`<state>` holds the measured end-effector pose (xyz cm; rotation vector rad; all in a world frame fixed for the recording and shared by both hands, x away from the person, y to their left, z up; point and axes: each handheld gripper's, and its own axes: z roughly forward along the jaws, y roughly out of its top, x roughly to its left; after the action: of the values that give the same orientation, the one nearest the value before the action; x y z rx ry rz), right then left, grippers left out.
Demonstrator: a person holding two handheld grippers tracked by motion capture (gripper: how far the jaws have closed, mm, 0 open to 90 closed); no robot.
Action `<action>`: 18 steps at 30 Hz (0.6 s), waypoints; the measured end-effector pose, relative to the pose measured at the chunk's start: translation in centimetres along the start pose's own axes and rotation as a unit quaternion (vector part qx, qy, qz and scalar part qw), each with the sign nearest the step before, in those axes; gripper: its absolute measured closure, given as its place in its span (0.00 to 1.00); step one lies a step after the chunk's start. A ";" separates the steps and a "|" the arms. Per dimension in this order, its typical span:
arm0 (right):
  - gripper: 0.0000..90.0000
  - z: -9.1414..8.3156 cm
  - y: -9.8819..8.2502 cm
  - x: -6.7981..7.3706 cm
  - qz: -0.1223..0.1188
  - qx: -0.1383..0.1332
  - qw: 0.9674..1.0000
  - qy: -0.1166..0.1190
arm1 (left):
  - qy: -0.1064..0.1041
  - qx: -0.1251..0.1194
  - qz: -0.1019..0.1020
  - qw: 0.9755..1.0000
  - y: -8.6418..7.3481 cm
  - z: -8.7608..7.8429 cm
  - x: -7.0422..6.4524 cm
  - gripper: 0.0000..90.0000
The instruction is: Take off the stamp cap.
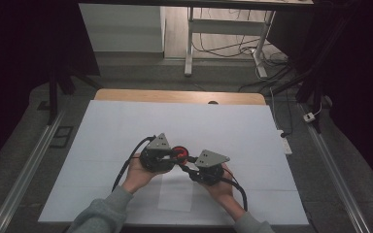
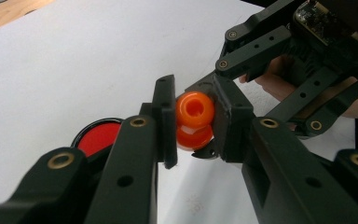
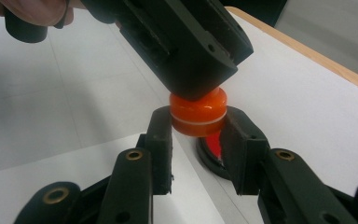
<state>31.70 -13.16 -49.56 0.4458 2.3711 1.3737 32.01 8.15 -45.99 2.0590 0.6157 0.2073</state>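
— What's the table [image 1: 126, 94] like?

— Wooden top, mostly hidden under a big white sheet [image 1: 126, 126]; bare wood shows along the far edge.

— Anything lying on the sheet?

— A round red disc with a black rim [image 1: 179, 153], near the middle. On the near side of the disc lies a smaller pale rectangle of paper [image 1: 176, 194], flat on the sheet.

— And beyond the disc?

— A small dark thing [image 1: 212, 102] sits at the far wooden edge, too small to identify.

The round red disc with black rim [image 2: 98, 136] is partly hidden behind the left gripper [image 2: 193, 121]. In the right gripper view, the glossy orange two-ring piece [image 3: 197, 114] covers most of it.
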 end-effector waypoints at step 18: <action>0.72 0.0 -0.1 0.0 -0.001 0.000 1.000 -0.002 | -0.001 0.000 -0.004 1.000 0.0 0.0 0.1 0.80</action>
<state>31.67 -13.17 -49.62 0.4470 2.3675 1.3706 32.05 8.18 -46.02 2.0573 0.6223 0.2009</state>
